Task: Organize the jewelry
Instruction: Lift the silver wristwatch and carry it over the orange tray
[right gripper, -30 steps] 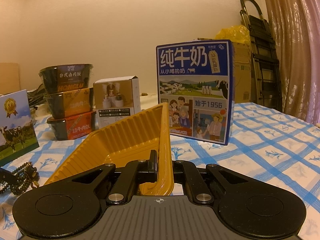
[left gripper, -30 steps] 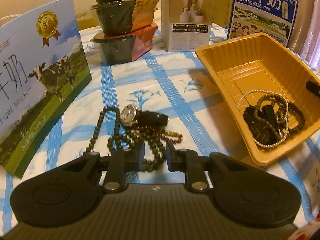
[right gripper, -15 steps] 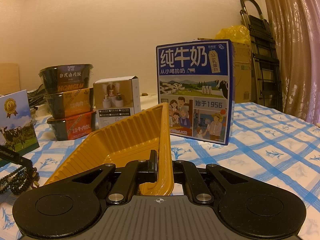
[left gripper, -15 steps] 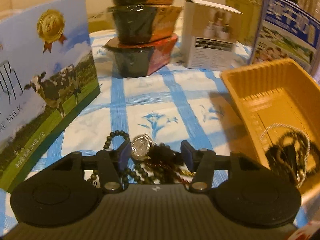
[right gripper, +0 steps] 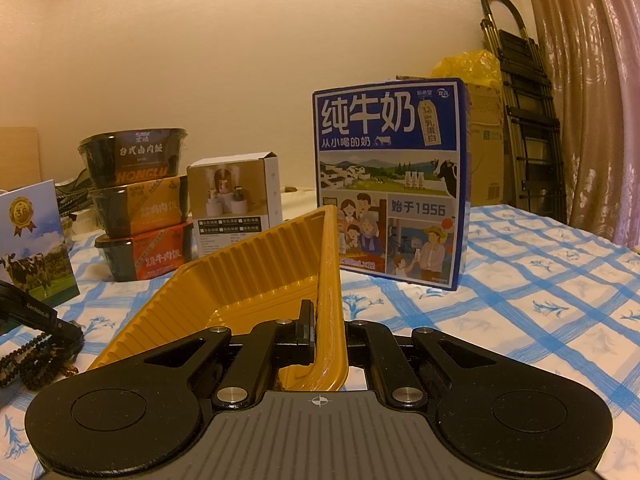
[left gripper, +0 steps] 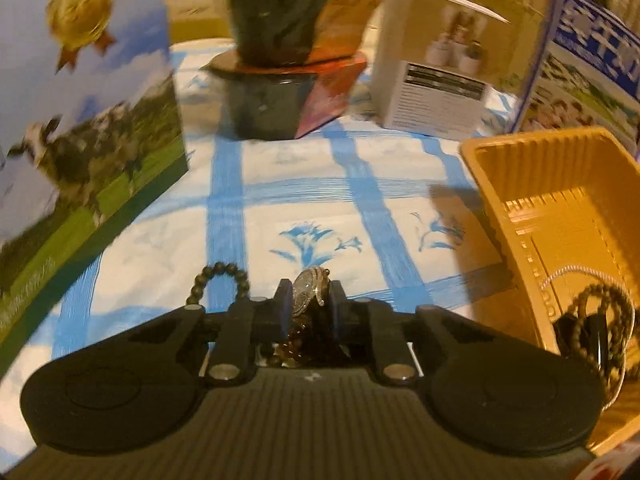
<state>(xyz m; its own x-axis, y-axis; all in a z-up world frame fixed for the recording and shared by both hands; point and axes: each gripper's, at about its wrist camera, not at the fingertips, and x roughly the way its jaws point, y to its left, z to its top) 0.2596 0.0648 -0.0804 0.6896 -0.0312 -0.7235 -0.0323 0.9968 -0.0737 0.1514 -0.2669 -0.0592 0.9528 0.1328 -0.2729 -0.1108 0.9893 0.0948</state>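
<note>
My left gripper (left gripper: 308, 304) is shut on a silver wristwatch (left gripper: 309, 289), with reddish-brown beads (left gripper: 294, 344) bunched between the fingers behind it. A dark bead strand (left gripper: 218, 276) loops on the cloth just left of the fingers. The yellow plastic tray (left gripper: 532, 168) stands to the right and holds dark bead bracelets (left gripper: 600, 320) and a thin silver chain (left gripper: 568, 270). My right gripper (right gripper: 326, 330) is shut on the tray's near wall (right gripper: 330, 280). The left gripper (right gripper: 44, 316) and hanging beads (right gripper: 28, 360) show at the right wrist view's left edge.
A cow-print milk carton (left gripper: 80, 120) stands at the left, stacked food bowls (left gripper: 280, 60) and a small white box (left gripper: 432, 76) at the back, a blue milk box (right gripper: 390, 184) behind the tray. A folded ladder (right gripper: 520, 120) and curtain (right gripper: 600, 80) lie far right.
My left gripper moved forward over the jewelry pile, opened wide, then closed on the watch, which now stands on edge between the fingers. The right gripper stayed still, shut on the tray.
</note>
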